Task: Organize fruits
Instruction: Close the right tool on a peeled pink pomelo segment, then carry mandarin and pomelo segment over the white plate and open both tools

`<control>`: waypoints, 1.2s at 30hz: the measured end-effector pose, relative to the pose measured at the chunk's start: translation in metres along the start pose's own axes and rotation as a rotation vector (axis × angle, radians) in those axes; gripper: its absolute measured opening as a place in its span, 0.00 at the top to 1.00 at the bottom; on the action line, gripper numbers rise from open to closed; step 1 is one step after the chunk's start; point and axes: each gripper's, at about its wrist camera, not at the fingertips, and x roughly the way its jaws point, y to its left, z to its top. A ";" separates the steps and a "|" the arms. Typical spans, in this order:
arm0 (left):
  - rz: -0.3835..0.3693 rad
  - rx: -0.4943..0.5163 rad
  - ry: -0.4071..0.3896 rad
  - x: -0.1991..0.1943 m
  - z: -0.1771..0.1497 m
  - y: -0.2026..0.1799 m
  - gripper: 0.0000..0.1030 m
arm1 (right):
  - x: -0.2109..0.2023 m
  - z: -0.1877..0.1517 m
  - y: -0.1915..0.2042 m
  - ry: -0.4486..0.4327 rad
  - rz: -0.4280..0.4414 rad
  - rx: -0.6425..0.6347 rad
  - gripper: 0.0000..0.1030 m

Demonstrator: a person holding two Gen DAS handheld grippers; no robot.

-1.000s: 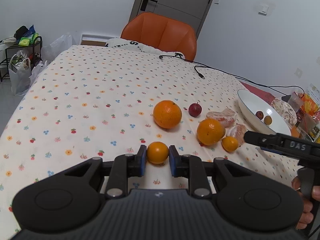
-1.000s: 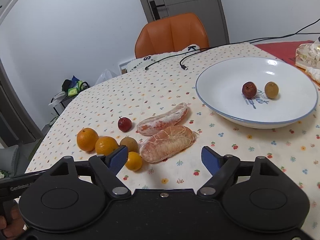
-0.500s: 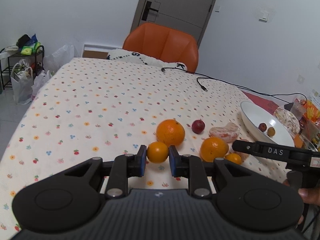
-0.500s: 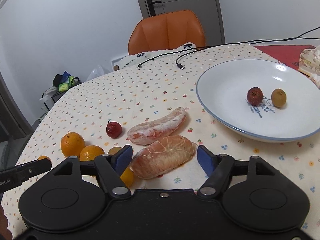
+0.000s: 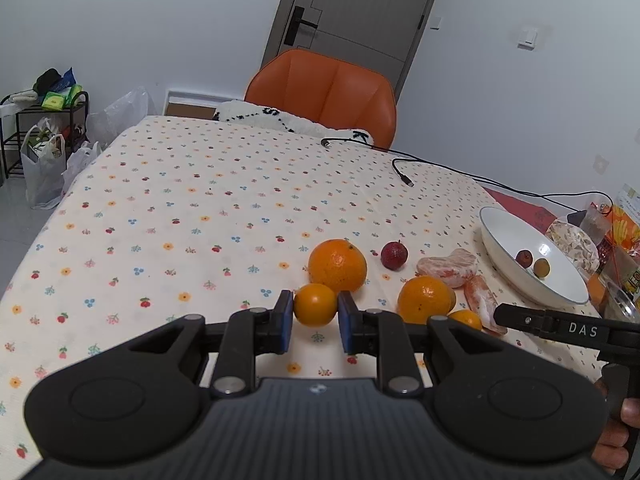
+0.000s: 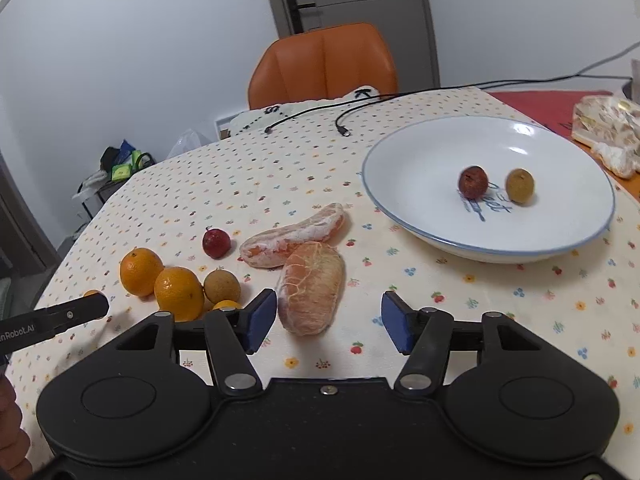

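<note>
Left gripper point(image 5: 315, 322) pinches a small round orange mandarin point(image 5: 315, 310) between its blue pads, above the flowered tablecloth point(image 5: 180, 208).
Right gripper point(image 6: 329, 322) is spread wide, its left pad beside a peeled pomelo segment point(image 6: 311, 286); farther right, the white blue-rimmed plate point(image 6: 416, 168) holds two small fruits.
</note>
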 end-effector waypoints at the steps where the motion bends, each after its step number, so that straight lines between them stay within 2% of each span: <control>1: -0.003 -0.003 0.002 0.000 0.000 0.000 0.79 | 0.003 0.001 0.001 0.006 0.003 -0.002 0.44; 9: 0.000 0.002 0.005 0.005 0.000 0.001 0.79 | 0.020 0.006 0.015 0.002 0.010 -0.056 0.45; 11: 0.002 0.003 0.000 0.005 0.000 0.000 0.79 | 0.020 0.006 0.019 0.003 0.016 -0.070 0.51; 13: -0.003 0.001 -0.004 0.004 0.001 0.000 0.79 | 0.018 0.005 0.019 0.005 0.008 -0.068 0.64; 16: -0.016 0.003 -0.004 0.002 0.001 -0.003 0.79 | 0.014 0.005 0.010 0.013 0.055 -0.023 0.65; 21: -0.037 0.020 -0.014 -0.003 0.003 -0.013 0.79 | 0.001 -0.001 0.004 0.005 0.072 0.006 0.66; 36: -0.105 0.060 -0.040 -0.002 0.013 -0.058 0.79 | -0.052 0.008 -0.021 -0.105 0.104 0.045 0.67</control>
